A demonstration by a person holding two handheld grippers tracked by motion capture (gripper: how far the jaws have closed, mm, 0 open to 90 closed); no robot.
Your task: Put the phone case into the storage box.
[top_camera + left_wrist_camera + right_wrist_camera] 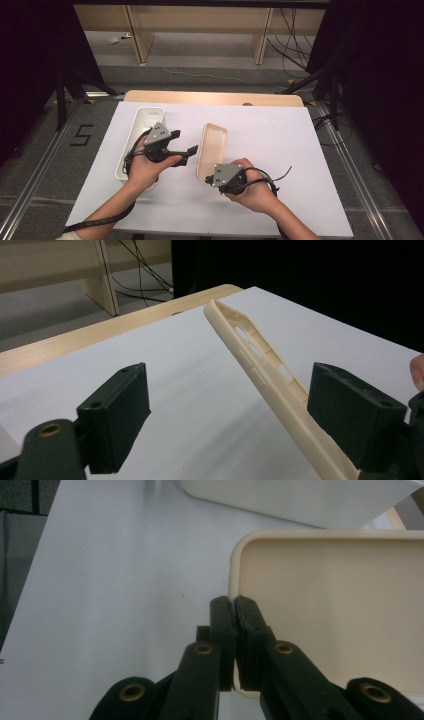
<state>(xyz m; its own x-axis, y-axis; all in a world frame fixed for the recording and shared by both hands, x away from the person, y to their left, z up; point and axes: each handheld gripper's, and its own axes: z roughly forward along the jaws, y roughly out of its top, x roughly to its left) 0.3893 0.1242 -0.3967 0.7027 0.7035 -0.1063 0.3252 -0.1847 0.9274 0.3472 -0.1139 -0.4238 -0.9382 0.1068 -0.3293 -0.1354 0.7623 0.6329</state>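
Observation:
A cream phone case (pixel 212 147) lies hollow side up on the white sheet (pixel 280 150) at mid-table. My right gripper (pixel 207 179) is shut on the rim at the case's near left corner; in the right gripper view the jaws (pixel 232 602) pinch the thin wall of the case (pixel 340 605). My left gripper (pixel 184 141) stands open just left of the case. In the left gripper view the side wall of the case (pixel 260 370), with its button cut-outs, runs close past the right-hand pad (pixel 350 405), and the gripper (pixel 232 385) has its pads wide apart and not pressing on it.
A white oblong tray (pixel 145 120) sits at the sheet's left, behind my left hand, and its wall (pixel 300 497) shows beyond the case. The wooden table edge (pixel 210 97) borders the far side. Cables and furniture legs lie on the floor behind.

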